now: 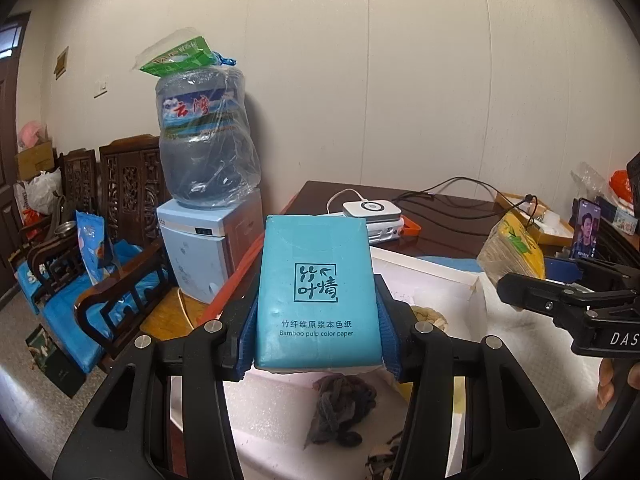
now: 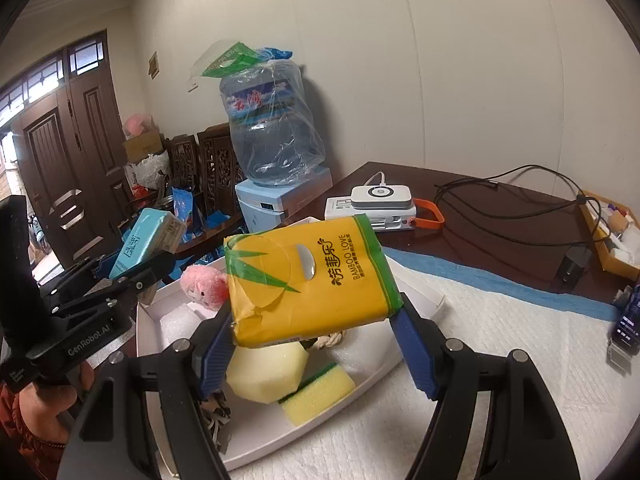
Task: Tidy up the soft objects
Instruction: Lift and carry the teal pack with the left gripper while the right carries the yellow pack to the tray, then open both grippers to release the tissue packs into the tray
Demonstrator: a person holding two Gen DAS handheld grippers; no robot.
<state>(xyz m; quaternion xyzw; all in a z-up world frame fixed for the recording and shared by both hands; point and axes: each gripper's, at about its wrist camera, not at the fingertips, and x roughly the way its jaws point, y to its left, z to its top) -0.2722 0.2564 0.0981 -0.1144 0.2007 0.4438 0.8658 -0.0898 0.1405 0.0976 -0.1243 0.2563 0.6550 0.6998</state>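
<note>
My left gripper (image 1: pixel 316 330) is shut on a blue tissue pack (image 1: pixel 316 292), held upright above the white tray (image 1: pixel 432 272); the same blue tissue pack (image 2: pixel 146 240) shows at the left of the right wrist view. My right gripper (image 2: pixel 316 336) is shut on a yellow tissue pack (image 2: pixel 308 280), held tilted over the white tray (image 2: pixel 424 300); that yellow pack (image 1: pixel 514 250) appears at the right of the left wrist view. In the tray lie a pink plush toy (image 2: pixel 204 284), a pale yellow sponge (image 2: pixel 266 372), a yellow-green scouring sponge (image 2: pixel 316 394) and a dark crumpled cloth (image 1: pixel 340 408).
The tray rests on a white padded mat (image 2: pixel 500 364) over a dark wooden table (image 2: pixel 492 216). At the back stand a white device (image 2: pixel 380 196), black cables (image 2: pixel 520 184) and a yellow box (image 2: pixel 612 236). A water dispenser (image 1: pixel 208 256) and carved chairs (image 1: pixel 120 208) stand to the left.
</note>
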